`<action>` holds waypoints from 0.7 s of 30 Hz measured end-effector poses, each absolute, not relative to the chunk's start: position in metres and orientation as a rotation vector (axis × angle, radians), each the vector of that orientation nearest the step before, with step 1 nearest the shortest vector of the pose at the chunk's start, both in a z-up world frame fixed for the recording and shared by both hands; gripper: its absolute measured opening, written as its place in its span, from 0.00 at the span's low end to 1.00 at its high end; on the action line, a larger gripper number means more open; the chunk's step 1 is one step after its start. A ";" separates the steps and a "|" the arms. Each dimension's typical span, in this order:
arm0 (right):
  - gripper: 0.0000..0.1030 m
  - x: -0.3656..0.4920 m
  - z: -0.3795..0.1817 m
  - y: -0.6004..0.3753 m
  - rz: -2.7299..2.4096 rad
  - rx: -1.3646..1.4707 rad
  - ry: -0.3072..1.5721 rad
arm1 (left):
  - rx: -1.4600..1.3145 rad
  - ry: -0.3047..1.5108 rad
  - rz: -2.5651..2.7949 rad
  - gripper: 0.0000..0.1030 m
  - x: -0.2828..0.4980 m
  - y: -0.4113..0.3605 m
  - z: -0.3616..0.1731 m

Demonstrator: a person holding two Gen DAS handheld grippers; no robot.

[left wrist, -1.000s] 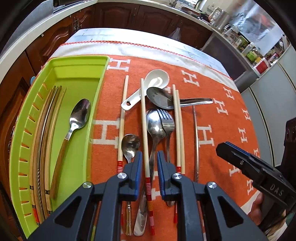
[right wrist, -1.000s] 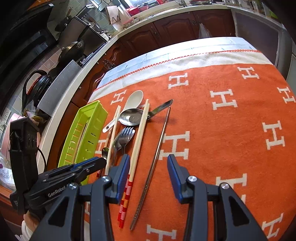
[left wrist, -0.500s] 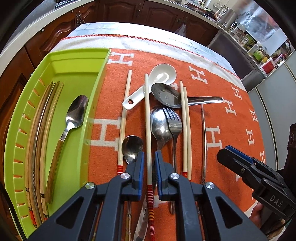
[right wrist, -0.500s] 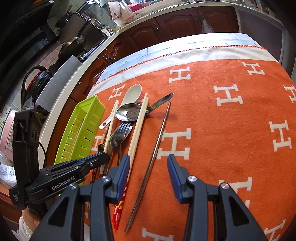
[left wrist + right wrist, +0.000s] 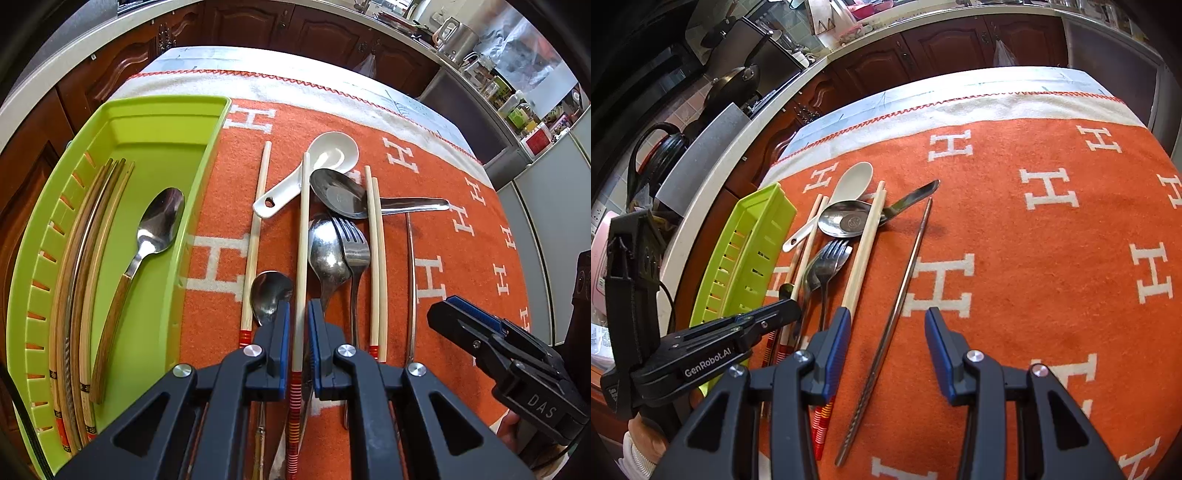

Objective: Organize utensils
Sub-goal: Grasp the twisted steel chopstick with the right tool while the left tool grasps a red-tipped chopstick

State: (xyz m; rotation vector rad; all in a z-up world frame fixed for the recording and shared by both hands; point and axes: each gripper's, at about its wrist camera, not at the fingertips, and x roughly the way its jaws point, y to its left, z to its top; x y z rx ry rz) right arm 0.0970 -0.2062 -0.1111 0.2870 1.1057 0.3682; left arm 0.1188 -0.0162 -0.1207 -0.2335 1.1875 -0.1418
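A lime-green tray (image 5: 155, 122) at the left holds several wooden chopsticks (image 5: 79, 280) and a wood-handled spoon (image 5: 147, 240). On the orange cloth lie loose utensils: pale chopsticks, a white ceramic spoon (image 5: 325, 158), steel spoons, a fork (image 5: 354, 243) and a metal chopstick (image 5: 905, 280). My left gripper (image 5: 300, 325) is nearly closed around one pale chopstick (image 5: 303, 236) with a red-striped end. My right gripper (image 5: 886, 328) is open and empty above the metal chopstick. The tray also shows in the right wrist view (image 5: 746, 251).
The orange cloth with white H marks (image 5: 1052, 229) covers the table; its right half is bare cloth. Dark wooden cabinets (image 5: 295, 26) and a counter stand behind the table. The right gripper's body (image 5: 509, 354) sits at the right of the left wrist view.
My left gripper's fingers have narrowed around the pale red-striped chopstick and moved forward a little. My right gripper has stayed open, shifting slightly over the metal chopstick.
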 end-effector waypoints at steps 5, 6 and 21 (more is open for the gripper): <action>0.41 0.100 -0.113 -0.200 0.330 0.249 1.113 | -0.230 1.188 -0.133 0.03 0.117 -0.017 -0.123; 0.41 0.102 -0.114 -0.196 0.317 0.226 1.115 | -0.238 1.185 -0.133 0.03 0.117 -0.016 -0.122; 0.21 0.078 -0.123 -0.146 0.158 -0.130 1.058 | -0.224 1.106 -0.208 0.03 0.087 -0.008 -0.079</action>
